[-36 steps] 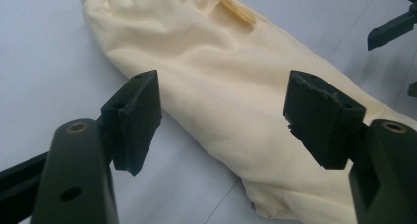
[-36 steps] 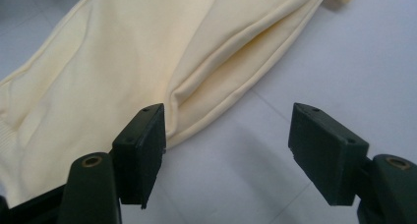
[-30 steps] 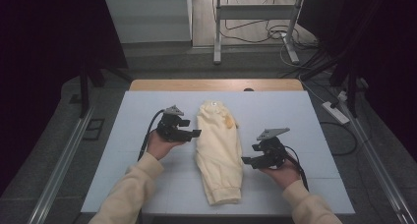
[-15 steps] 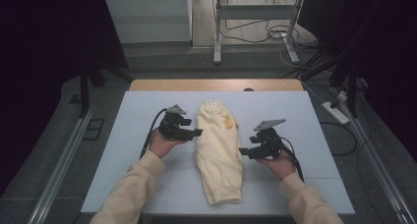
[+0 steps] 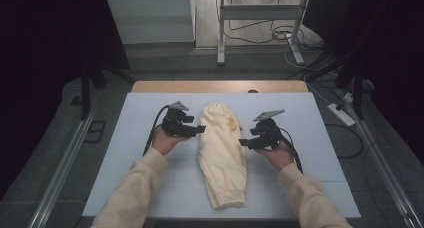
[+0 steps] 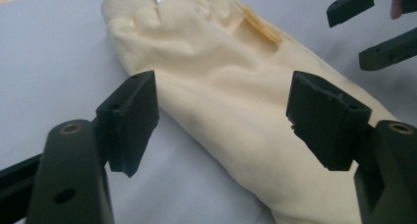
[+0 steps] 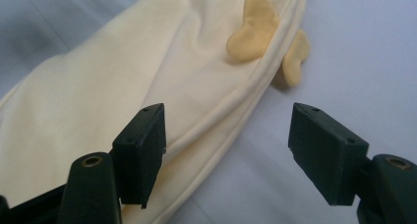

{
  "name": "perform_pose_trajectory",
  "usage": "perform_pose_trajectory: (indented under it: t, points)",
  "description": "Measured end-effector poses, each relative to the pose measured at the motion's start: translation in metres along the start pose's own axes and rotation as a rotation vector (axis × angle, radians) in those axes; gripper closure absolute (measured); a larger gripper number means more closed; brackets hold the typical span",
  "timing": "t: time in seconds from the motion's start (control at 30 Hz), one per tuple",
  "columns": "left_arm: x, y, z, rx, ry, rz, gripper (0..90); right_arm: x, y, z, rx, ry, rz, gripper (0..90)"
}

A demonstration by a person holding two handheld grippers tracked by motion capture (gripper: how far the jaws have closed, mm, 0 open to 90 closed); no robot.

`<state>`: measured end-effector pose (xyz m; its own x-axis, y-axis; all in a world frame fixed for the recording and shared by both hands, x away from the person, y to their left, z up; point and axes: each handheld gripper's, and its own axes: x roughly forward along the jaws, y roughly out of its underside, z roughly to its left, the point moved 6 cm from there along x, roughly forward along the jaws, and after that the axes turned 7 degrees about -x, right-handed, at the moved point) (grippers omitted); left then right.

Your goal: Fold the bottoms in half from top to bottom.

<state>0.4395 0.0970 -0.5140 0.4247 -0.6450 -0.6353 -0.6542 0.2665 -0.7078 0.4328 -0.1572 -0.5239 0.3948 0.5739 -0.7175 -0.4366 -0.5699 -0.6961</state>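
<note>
Pale yellow trousers (image 5: 221, 153) folded lengthwise, ribbed waistband far end.

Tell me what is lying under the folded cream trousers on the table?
The cream trousers lie flat on the pale blue table cover, which shows all around them. Two yellow ear-shaped flaps stick out at one edge. Whatever lies between the folded layers is covered.

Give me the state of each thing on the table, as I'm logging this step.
Trousers: folded lengthwise, lying flat on the table, waistband at the far end.
Left gripper: open, beside the trousers, holding nothing.
Right gripper: open, at the trousers' other edge, holding nothing.
</note>
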Motion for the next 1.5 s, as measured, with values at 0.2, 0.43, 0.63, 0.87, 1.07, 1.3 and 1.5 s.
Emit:
perform_pose_trajectory:
  t: [0.2,0.43,0.63,0.87,1.07,1.3,1.5]
  points:
    - [0.007,-0.007,0.008,-0.015,-0.014,0.008,26.7,0.008,-0.012,-0.010,0.007,0.010,0.004,30.7]
    - [0.015,-0.013,0.014,-0.024,-0.019,0.022,26.3,0.014,-0.021,-0.020,0.019,0.021,0.012,30.8]
    - [0.024,-0.015,0.023,-0.047,-0.022,0.053,24.7,0.021,-0.027,-0.024,0.022,0.024,0.022,30.8]
    - [0.031,-0.016,0.034,-0.072,-0.039,0.072,24.4,0.029,-0.033,-0.028,0.022,0.027,0.017,30.8]
    - [0.034,-0.016,0.042,-0.088,-0.044,0.074,24.5,0.036,-0.038,-0.034,0.043,0.026,0.005,30.9]
    - [0.041,-0.014,0.045,-0.097,-0.046,0.086,24.5,0.047,-0.043,-0.039,0.051,0.028,0.011,30.9]
    - [0.050,-0.012,0.045,-0.097,-0.045,0.101,24.4,0.059,-0.047,-0.042,0.050,0.028,0.023,31.2]
